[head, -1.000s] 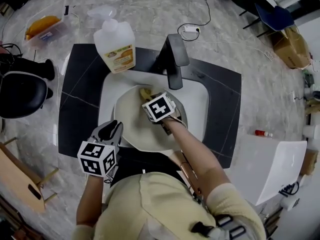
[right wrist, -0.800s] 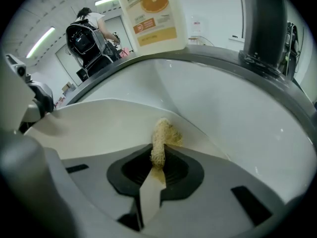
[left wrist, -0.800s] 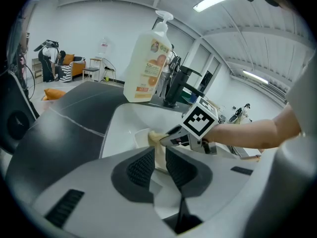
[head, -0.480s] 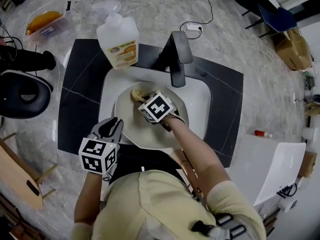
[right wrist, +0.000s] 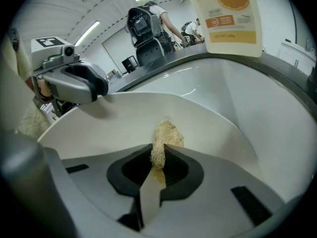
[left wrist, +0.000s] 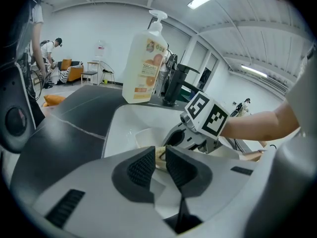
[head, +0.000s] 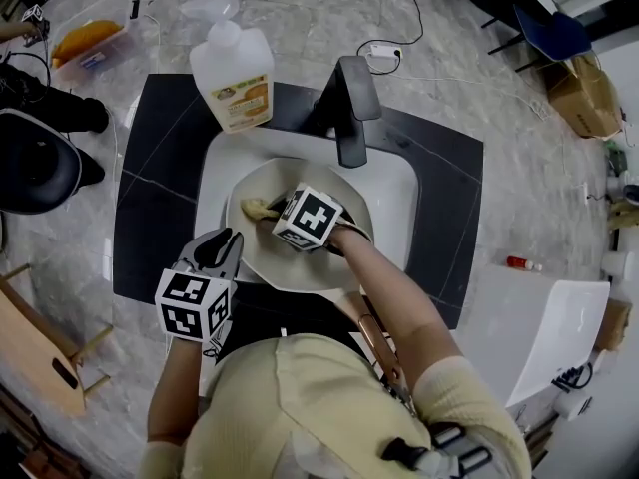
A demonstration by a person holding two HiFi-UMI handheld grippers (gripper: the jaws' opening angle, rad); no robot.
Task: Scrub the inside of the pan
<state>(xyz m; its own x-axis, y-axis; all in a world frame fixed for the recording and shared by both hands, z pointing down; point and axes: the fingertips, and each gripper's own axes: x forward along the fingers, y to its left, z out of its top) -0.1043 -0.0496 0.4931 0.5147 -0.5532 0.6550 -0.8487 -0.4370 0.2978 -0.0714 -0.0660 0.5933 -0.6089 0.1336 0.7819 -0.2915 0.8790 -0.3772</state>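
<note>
A cream pan (head: pixel 290 267) lies in the white sink (head: pixel 394 203). My right gripper (head: pixel 272 211) reaches into it, shut on a yellowish fibrous scrubber (head: pixel 255 208) pressed against the pan's left inner side. In the right gripper view the scrubber (right wrist: pixel 166 133) sticks out from between the jaws of the right gripper (right wrist: pixel 161 150) onto the pan's wall (right wrist: pixel 124 118). My left gripper (head: pixel 222 242) sits at the pan's near-left rim, and its jaws look clamped on that rim. In the left gripper view the left gripper (left wrist: pixel 159 155) has its pads almost together over the pan (left wrist: pixel 143 135).
A large soap pump bottle (head: pixel 233 76) stands on the black counter (head: pixel 160 188) behind the sink's left corner. The black faucet (head: pixel 349 108) overhangs the sink's back edge. A person stands at the far left of the room.
My right gripper has swept the scrubber from the pan's far side to its left side. The left gripper has stayed at the rim.
</note>
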